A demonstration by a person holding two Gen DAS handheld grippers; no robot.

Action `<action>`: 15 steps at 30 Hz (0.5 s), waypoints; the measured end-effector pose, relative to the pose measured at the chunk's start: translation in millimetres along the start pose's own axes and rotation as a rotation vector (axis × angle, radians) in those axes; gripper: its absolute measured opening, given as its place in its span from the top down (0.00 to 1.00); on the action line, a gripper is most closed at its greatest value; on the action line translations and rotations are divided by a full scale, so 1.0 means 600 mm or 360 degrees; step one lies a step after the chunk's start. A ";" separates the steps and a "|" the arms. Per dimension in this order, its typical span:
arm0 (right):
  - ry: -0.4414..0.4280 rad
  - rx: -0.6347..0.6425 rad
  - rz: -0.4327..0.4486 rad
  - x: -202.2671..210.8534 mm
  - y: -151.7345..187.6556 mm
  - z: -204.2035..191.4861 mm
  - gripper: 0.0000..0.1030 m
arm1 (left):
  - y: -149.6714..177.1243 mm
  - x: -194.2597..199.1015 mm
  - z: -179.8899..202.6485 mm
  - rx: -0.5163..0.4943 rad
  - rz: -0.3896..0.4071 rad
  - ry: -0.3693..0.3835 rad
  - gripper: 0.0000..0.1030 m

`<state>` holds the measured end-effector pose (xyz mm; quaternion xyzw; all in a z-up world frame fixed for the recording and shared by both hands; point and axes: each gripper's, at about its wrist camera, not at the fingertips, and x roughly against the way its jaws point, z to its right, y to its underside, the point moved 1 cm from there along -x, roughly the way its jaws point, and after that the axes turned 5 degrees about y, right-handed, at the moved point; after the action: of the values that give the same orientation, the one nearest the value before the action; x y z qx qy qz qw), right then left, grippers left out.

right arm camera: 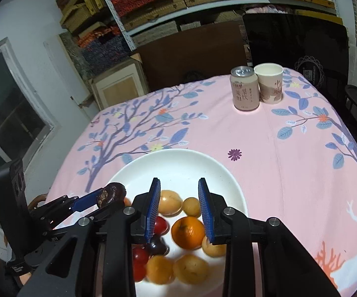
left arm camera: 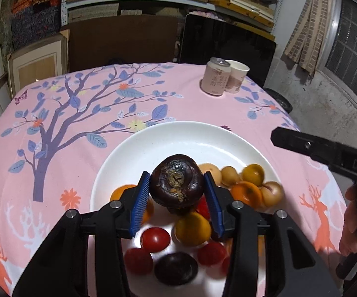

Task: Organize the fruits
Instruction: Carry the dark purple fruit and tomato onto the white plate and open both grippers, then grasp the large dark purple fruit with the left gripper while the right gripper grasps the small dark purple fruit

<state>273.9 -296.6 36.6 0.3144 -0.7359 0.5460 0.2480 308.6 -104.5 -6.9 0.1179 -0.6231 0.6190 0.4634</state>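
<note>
My left gripper [left arm camera: 176, 173] is shut on a dark purple-brown round fruit [left arm camera: 177, 180], held above the white plate [left arm camera: 178, 130]. On the plate lie oranges [left arm camera: 246, 194], red tomatoes [left arm camera: 155, 239], tan-yellow fruits [left arm camera: 230, 175] and a second dark fruit [left arm camera: 176, 268]. In the right wrist view the left gripper [right arm camera: 109, 195] with its dark fruit [right arm camera: 112, 194] hangs at the plate's [right arm camera: 178, 163] left rim. My right gripper [right arm camera: 178, 180] hovers over the plate, jaws drawn close with a narrow gap and nothing between them; an orange [right arm camera: 188, 232] lies below. One of its fingers [left arm camera: 302, 144] shows in the left wrist view.
A pink drink can [right arm camera: 244, 89] and a paper cup [right arm camera: 270, 84] stand at the far right of the pink patterned tablecloth [right arm camera: 277, 160]. Shelves with stacked boxes [right arm camera: 153, 5] rise behind the table. A person's hand [left arm camera: 351, 222] is at the right edge.
</note>
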 end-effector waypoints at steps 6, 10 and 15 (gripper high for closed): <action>-0.0075 0.0028 -0.0027 0.000 0.042 -0.009 0.60 | 0.003 -0.033 -0.010 -0.0022 -0.0071 0.0048 0.05; -0.0073 0.0064 -0.0029 0.021 0.080 -0.017 0.59 | 0.019 -0.011 -0.002 -0.0051 -0.0046 -0.0045 0.05; -0.0126 0.0048 0.0005 0.079 0.141 -0.007 0.52 | 0.084 0.078 0.003 -0.0035 0.0017 0.0033 0.05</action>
<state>179.4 -284.1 16.5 0.3383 -0.7373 0.5445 0.2131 246.0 -75.9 -5.8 0.1030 -0.6256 0.6159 0.4677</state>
